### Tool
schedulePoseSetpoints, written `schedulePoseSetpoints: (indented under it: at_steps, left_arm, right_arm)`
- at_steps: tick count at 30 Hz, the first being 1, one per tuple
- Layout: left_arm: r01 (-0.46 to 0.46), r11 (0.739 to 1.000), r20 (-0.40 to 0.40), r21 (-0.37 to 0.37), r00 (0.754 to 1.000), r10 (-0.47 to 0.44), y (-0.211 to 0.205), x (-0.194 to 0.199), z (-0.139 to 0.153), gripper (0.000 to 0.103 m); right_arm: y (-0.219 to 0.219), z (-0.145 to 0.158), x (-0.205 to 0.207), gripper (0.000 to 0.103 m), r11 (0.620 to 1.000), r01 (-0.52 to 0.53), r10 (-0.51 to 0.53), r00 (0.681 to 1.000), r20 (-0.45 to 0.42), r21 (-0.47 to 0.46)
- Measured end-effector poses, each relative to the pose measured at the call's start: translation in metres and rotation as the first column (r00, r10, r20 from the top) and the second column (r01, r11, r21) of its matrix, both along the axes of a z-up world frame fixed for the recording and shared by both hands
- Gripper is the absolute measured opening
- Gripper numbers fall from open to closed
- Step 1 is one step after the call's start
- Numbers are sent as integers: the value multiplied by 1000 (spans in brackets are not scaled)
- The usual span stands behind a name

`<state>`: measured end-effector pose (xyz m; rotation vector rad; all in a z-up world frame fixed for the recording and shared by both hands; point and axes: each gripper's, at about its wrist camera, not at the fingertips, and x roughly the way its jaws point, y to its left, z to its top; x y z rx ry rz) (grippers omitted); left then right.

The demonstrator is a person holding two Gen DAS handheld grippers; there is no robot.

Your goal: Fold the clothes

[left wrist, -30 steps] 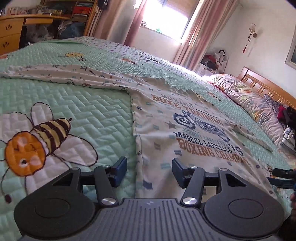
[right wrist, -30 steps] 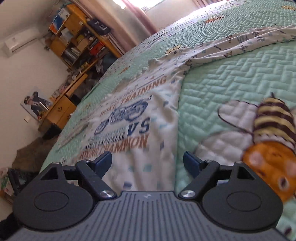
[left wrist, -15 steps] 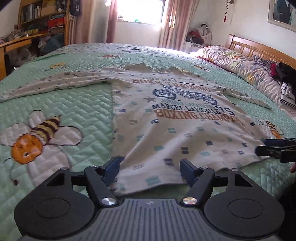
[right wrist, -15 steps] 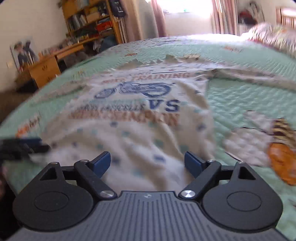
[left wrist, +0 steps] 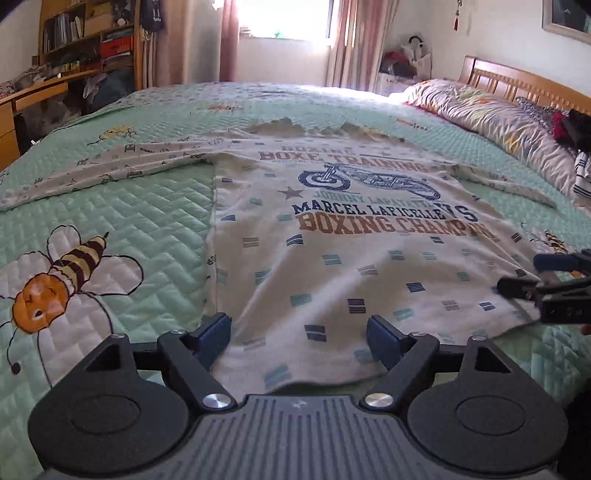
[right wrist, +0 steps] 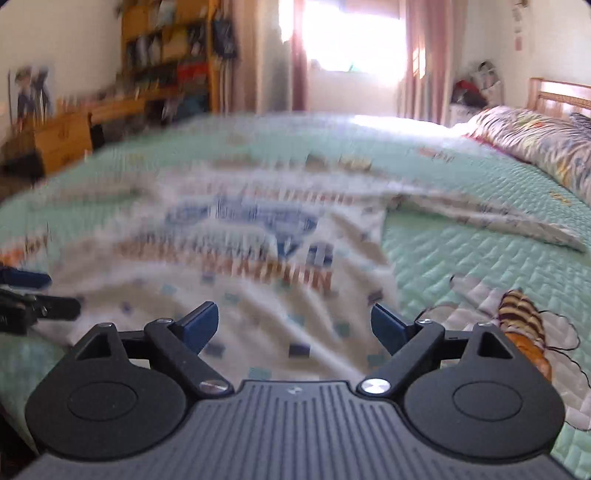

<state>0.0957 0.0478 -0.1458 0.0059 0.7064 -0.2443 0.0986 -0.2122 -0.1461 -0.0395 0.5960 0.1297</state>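
My jaws stand wide apart over the near hem of the printed shirt (right wrist: 280,258), spread flat on the bed (right wrist: 461,258), nothing between them; the left gripper (right wrist: 22,295) hovers at the shirt's left edge.

Bedroom, daylit: bright window (left wrist: 284,18) on far wall flanked by pink curtains (left wrist: 354,40), wooden bookshelf (left wrist: 88,37) and wooden desk (left wrist: 26,99) at left, white walls, wooden headboard (left wrist: 517,83) at right, bed under a green quilted bedspread (left wrist: 122,221) with bee prints.
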Motion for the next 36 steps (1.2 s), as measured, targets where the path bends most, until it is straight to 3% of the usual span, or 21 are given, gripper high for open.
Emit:
schedulePoseSetpoints:
  at_steps: [2, 4, 7, 9, 12, 15, 17, 19, 22, 27, 30, 36]
  left_arm:
    - [0, 1000, 17, 8, 1000, -1, 8, -16, 4, 85]
    - [-26, 999, 42, 22, 999, 25, 14, -29, 11, 88]
    - [-27, 999, 73, -23, 997, 28, 15, -24, 26, 89]
    - [-12, 1000, 114, -28, 993, 15, 5, -11, 39, 97]
    - [-23, 999, 165, -43, 986, 29, -12, 15, 50, 99]
    - [-92, 991, 135, -94, 985, 104, -16, 29, 51, 99]
    - [-115, 984, 97, -137, 987, 128, -13, 27, 47, 99]
    - [-123, 985, 65, -123, 989, 132, -8, 22, 40, 99]
    - [-150, 984, 14, -98, 988, 152, -2, 16, 28, 99]
    - [-204, 975, -72, -83, 977, 199, 7, 13, 10, 99]
    - [-195, 977, -57, -89, 980, 191, 0, 12, 14, 99]
    - [-163, 982, -2, -97, 986, 164, -13, 10, 28, 99]
  right_arm:
    - [-7, -7, -7, 90, 999, 1, -4, 999, -52, -43]
    - [-22, -4, -25, 90, 999, 54, -55, 996, -73, -6]
    - [-37, 9, -44, 90, 991, 126, -126, 992, -17, 43]
    - [-36, 21, -36, 90, 991, 134, -135, 990, 41, 28]
    - [-27, 32, 9, 91, 991, 134, -136, 988, 74, 21]
    - [-11, 30, 60, 91, 991, 130, -133, 988, 83, 44]
    - [2, 20, 85, 91, 995, 98, -98, 992, 73, 7]
    - [11, 3, 103, 91, 995, 92, -90, 995, 38, -46]
    - [15, -21, 112, 98, 988, 121, -121, 993, 7, -97]
    - [5, -23, 113, 103, 990, 133, -134, 991, -21, -40]
    - [-8, -23, 113, 103, 990, 131, -129, 991, -39, 46]
    - [-2, -23, 113, 103, 991, 131, -130, 991, -38, 20]
